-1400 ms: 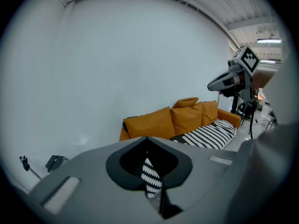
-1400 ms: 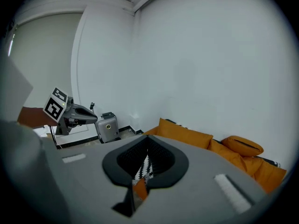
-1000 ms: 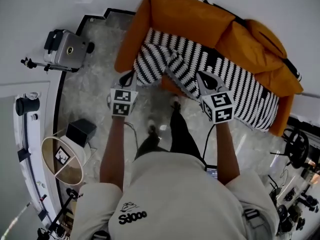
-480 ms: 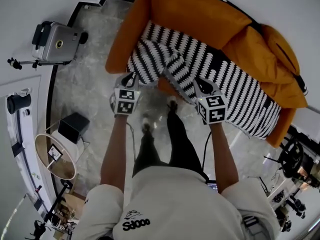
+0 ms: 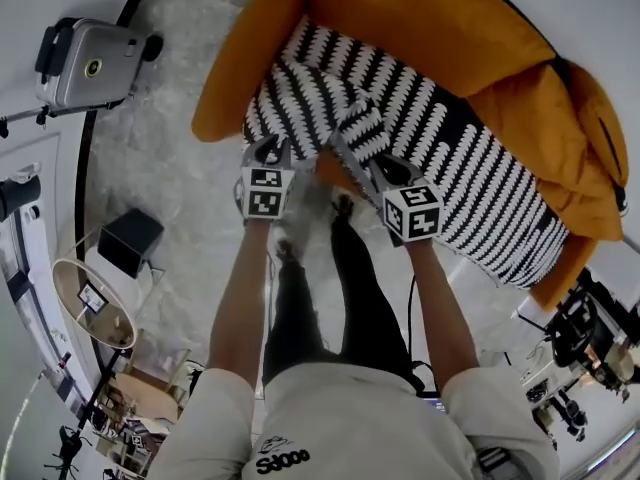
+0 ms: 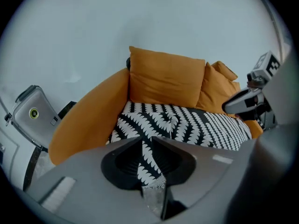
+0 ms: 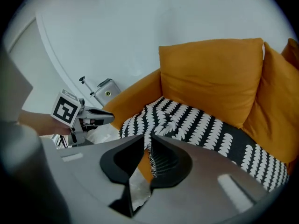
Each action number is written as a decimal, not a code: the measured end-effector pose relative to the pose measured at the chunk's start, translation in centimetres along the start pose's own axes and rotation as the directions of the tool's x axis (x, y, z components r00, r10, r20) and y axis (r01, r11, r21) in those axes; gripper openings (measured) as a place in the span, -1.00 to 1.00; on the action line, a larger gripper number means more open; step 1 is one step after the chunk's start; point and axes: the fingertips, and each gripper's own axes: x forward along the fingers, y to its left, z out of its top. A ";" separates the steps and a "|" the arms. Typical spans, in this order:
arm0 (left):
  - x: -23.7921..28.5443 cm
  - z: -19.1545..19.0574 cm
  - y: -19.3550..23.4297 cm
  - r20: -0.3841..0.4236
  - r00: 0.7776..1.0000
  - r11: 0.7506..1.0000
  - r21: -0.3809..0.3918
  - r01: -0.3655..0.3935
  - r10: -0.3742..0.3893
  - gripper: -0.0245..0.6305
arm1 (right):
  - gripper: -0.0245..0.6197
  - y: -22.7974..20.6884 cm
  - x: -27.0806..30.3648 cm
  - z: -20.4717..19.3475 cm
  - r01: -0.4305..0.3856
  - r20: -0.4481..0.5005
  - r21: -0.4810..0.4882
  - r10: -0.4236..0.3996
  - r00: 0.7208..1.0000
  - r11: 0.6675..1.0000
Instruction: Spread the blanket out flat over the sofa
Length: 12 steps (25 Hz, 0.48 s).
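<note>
A black-and-white patterned blanket (image 5: 450, 158) lies across the seat of the orange sofa (image 5: 400, 18), with a raised fold near its front middle. My left gripper (image 5: 268, 148) is at the blanket's front left edge. Its jaws are opening, and the blanket's hanging edge (image 6: 142, 164) shows in the gap without the pads pressing on it. My right gripper (image 5: 372, 166) is at the fold by the seat front. It is shut on a fringed edge of the blanket (image 7: 150, 160). In the gripper views the blanket (image 6: 187, 122) (image 7: 201, 122) covers the seat ahead of the left gripper (image 6: 146, 141) and the right gripper (image 7: 147, 141).
Orange back cushions (image 5: 560, 128) lean along the sofa. A silver case (image 5: 85, 63) stands on the marble floor to the left, with a black box (image 5: 130, 240) and a lamp shade (image 5: 95, 303) nearer. Stands and gear (image 5: 575, 333) crowd the right. The person's legs stand close to the sofa front.
Both grippers have moved closer to the sofa front. The bunched left part of the blanket now lies flatter, and the left jaws have parted.
</note>
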 end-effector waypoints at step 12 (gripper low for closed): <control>8.4 -9.0 1.5 -0.109 0.994 0.996 -0.089 -0.017 0.007 -0.69 | -0.76 -2.2 11.6 -7.3 -0.007 -0.132 0.086 0.018 0.991 0.996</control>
